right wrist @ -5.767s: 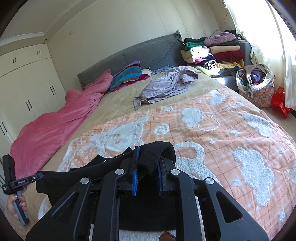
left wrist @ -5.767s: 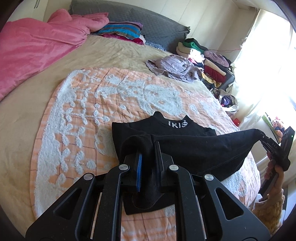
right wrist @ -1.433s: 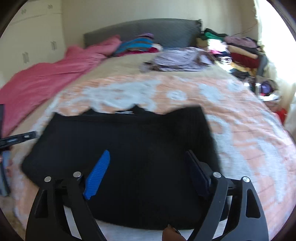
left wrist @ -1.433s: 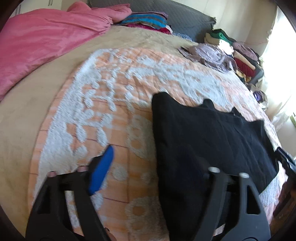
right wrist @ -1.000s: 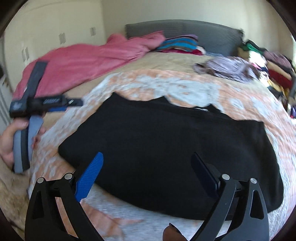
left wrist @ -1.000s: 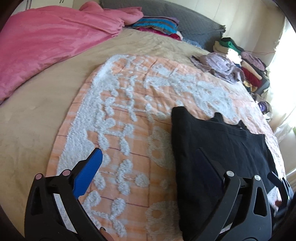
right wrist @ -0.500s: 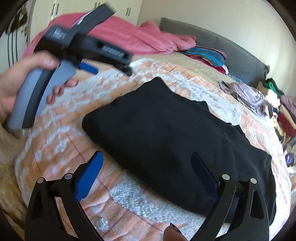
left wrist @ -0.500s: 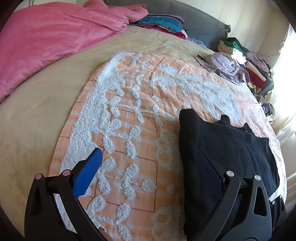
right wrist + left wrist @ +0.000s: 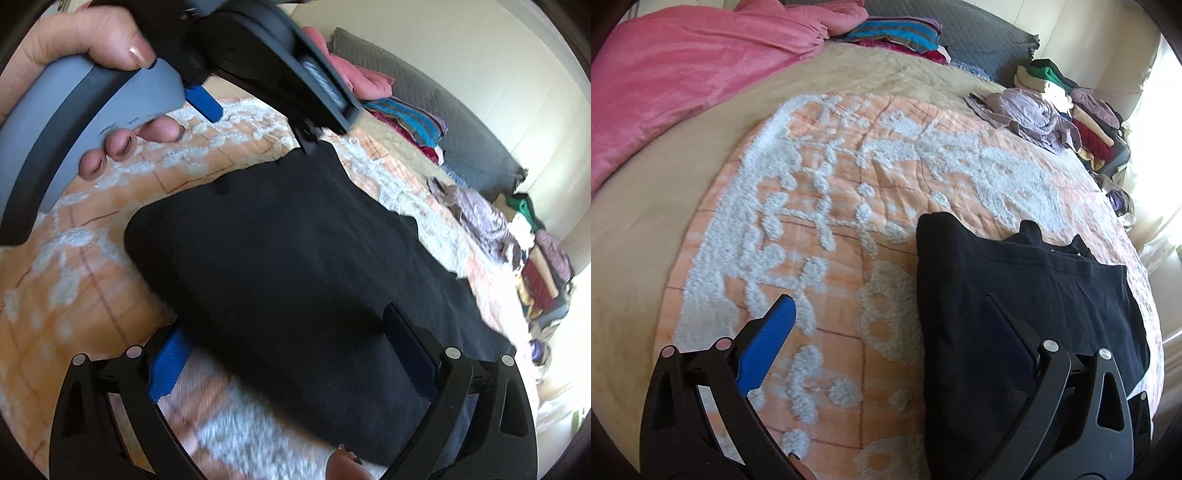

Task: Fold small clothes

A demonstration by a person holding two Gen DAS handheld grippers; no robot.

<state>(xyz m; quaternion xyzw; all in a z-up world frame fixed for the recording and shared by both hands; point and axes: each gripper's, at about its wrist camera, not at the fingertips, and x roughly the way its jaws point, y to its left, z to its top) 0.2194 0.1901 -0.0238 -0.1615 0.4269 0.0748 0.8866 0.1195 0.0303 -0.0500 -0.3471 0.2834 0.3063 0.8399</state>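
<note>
The left gripper (image 9: 886,325) and right gripper (image 9: 291,347) both hang with fingers spread wide, holding nothing. Under them a black top (image 9: 295,266) lies folded into a flat, smooth rectangle on the orange-and-white blanket (image 9: 820,206), its neckline at the far edge. Farther off, a pink duvet (image 9: 683,62) and a crumpled lilac garment (image 9: 1030,110) lie on the bed.

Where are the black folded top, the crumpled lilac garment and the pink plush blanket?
black folded top (image 9: 1015,288), left wrist view, middle of its upper layer.
crumpled lilac garment (image 9: 1030,110), left wrist view, centre of the heap.
pink plush blanket (image 9: 683,70), left wrist view, its broad flat part.
</note>
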